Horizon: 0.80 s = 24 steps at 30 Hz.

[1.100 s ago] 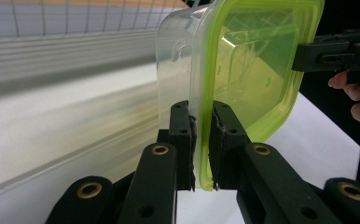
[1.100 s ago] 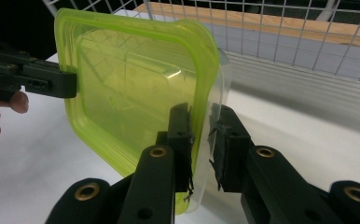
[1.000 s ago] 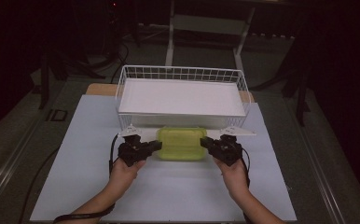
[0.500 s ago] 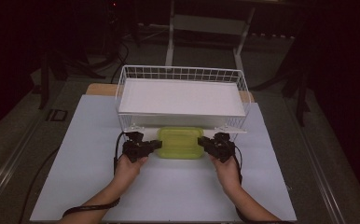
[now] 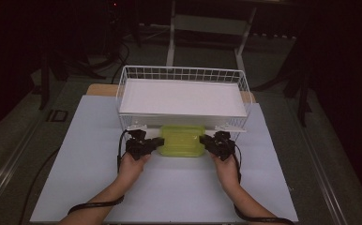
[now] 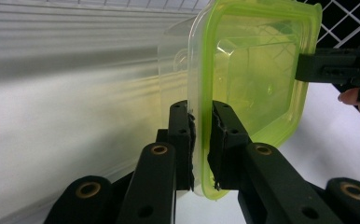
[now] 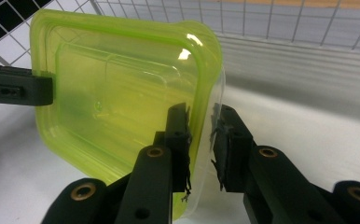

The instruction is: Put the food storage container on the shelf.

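Item: lidded box (image 5: 181, 139), 6 o'clock of basket (image 5: 123, 89). Left gripper (image 6: 201, 140) clamps its rim; right gripper (image 7: 201, 140) jaws narrow, barely gripping. Risk: right end slips, box tilts.

both hands (image 5: 134, 161) forward, jaws nearly closed

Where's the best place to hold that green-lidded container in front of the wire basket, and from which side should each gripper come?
Take the container by the thin lid rim on its two short ends, left gripper from its left, right gripper from its right. The rim juts out as a narrow flange that fits between the jaws, while the body looks too wide. Both grippers already straddle that rim.
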{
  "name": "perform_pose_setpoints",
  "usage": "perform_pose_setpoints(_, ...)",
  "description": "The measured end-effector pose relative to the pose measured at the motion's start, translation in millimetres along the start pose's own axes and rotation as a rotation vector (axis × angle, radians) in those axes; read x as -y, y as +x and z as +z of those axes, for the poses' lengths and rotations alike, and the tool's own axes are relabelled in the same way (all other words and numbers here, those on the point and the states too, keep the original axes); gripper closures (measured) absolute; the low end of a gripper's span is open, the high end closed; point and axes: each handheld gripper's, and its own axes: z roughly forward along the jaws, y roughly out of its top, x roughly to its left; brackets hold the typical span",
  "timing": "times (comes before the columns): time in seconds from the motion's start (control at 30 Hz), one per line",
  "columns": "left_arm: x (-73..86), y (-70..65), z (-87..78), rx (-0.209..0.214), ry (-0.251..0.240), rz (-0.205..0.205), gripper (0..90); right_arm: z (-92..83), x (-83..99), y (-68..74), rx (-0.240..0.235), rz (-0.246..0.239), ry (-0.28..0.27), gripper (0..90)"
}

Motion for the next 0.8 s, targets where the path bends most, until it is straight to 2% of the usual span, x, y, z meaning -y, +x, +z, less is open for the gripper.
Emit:
perform_pose_setpoints(0.13, -1.9, 0.7, 2.5, -0.012, -0.012, 0.007, 79.1, 2.1, -1.5, -1.1, 0.008, 0.009, -0.013, 76.1)
perform_pose_setpoints(0.2, -3.6, 2.9, 4.1, -0.004, -0.017, 0.001, 78.5, 3.6, -2.9, -0.9, 0.02, 0.009, -0.013, 75.4)
perform_pose_setpoints(0.4, -8.1, 5.6, 8.8, -0.02, -0.041, 0.006, 75.8, 8.7, -3.1, 1.2, 0.083, -0.01, -0.031, 71.4)
perform_pose_setpoints(0.47, -9.5, 7.5, 10.6, -0.013, -0.044, -0.009, 75.1, 10.4, -3.2, 2.1, 0.104, -0.024, -0.036, 70.4)
perform_pose_setpoints(0.6, -10.4, 8.6, 13.1, -0.029, -0.058, 0.015, 72.6, 14.2, -3.7, -1.6, 0.084, -0.001, -0.037, 66.2)
perform_pose_setpoints(0.7, -10.3, 9.1, 16.7, -0.028, -0.06, 0.026, 67.7, 17.5, -3.5, -0.4, 0.089, 0.002, -0.041, 61.8)
perform_pose_setpoints(0.73, -10.9, 9.5, 17.9, -0.041, -0.052, 0.036, 66.4, 18.5, -3.5, -0.1, 0.094, 0.004, -0.042, 60.4)
perform_pose_setpoints(0.77, -11.1, 9.8, 20.0, -0.052, -0.041, 0.035, 63.2, 19.4, -3.0, 1.0, 0.12, -0.016, -0.048, 61.9)
perform_pose_setpoints(0.8, -10.9, 12.0, 21.1, -0.04, -0.041, 0.013, 59.3, 21.7, -2.7, 3.2, 0.145, -0.055, -0.038, 61.2)
